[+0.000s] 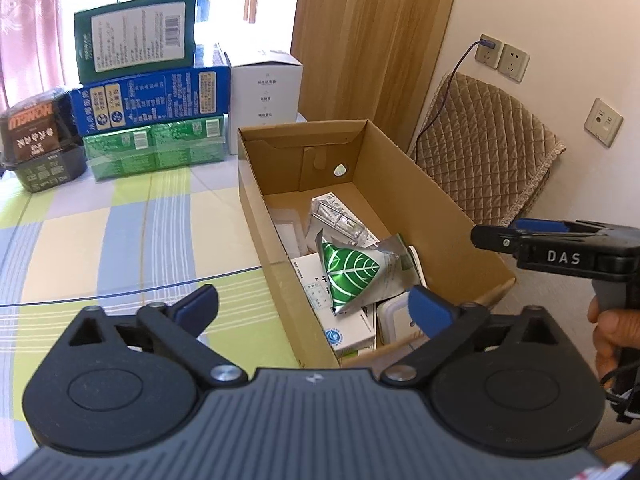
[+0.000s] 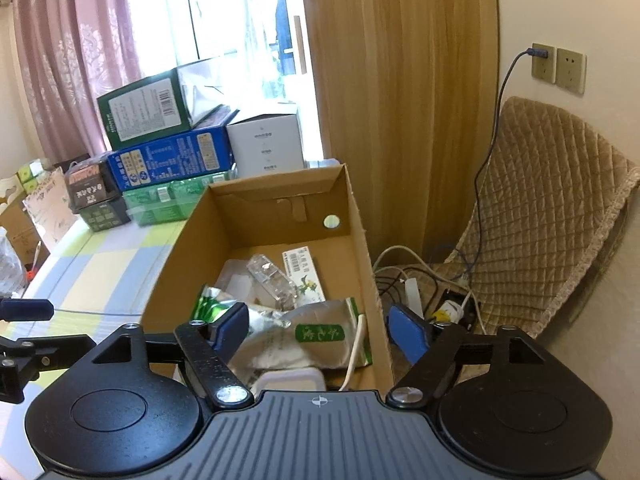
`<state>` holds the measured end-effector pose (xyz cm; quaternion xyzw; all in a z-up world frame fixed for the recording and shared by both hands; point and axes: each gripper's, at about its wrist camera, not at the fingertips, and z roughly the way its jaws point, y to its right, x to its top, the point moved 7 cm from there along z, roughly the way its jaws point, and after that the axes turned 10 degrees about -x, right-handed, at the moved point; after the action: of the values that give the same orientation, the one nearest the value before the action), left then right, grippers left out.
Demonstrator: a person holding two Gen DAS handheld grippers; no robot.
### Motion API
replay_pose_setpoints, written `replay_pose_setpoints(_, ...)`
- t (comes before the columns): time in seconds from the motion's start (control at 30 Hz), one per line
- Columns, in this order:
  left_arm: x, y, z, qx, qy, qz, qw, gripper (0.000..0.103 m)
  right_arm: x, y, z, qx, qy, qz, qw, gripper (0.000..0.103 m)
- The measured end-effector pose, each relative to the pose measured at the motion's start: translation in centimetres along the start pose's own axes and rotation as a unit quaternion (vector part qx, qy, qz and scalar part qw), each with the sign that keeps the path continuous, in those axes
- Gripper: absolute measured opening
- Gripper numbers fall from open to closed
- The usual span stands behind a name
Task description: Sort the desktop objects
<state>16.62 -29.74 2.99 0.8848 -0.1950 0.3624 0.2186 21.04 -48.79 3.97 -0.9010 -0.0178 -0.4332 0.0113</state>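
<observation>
An open cardboard box (image 1: 256, 208) stands on the checked tablecloth at the table's right edge. It holds a green-and-silver leaf-print pouch (image 1: 352, 276), a clear plastic case (image 1: 336, 216), white paper boxes (image 1: 344, 320) and a white lidded container (image 1: 394, 320). My left gripper (image 1: 316, 306) is open and empty, straddling the box's near left wall. My right gripper (image 2: 320, 330) is open and empty, above the box's (image 2: 360, 232) near end, over a silver tea pouch (image 2: 304, 340). The right gripper also shows in the left wrist view (image 1: 496, 236).
A stack of green and blue cartons (image 1: 152, 92), a white box (image 1: 266, 88) and dark snack packs (image 1: 36, 136) stand at the table's far side. A chair with a quilted cover (image 2: 552, 216) and cables (image 2: 420, 280) are to the right of the table.
</observation>
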Motion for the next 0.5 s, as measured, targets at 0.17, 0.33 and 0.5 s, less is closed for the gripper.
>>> replay_pose_setpoints(0.17,-1.0,0.9,-2.2,0.01,0.014,0.001,0.9999,0.102,-1.2,-0.8,-2.9,0.009,0.005,-0.002,1.0,0.088)
replay_pose_setpoints(0.33,-2.3,1.8,-4.6,0.023,0.022,-0.01,0.9994,0.102,-2.9,-1.9,-5.4,0.017,-0.002,-0.018,1.0,0.094)
replay_pose_setpoints(0.5,-4.0,3.0,-6.6,0.03,0.017,-0.033,0.9989,0.102,-4.7,-2.3,-7.9,0.016,-0.01,-0.021,1.0,0.098)
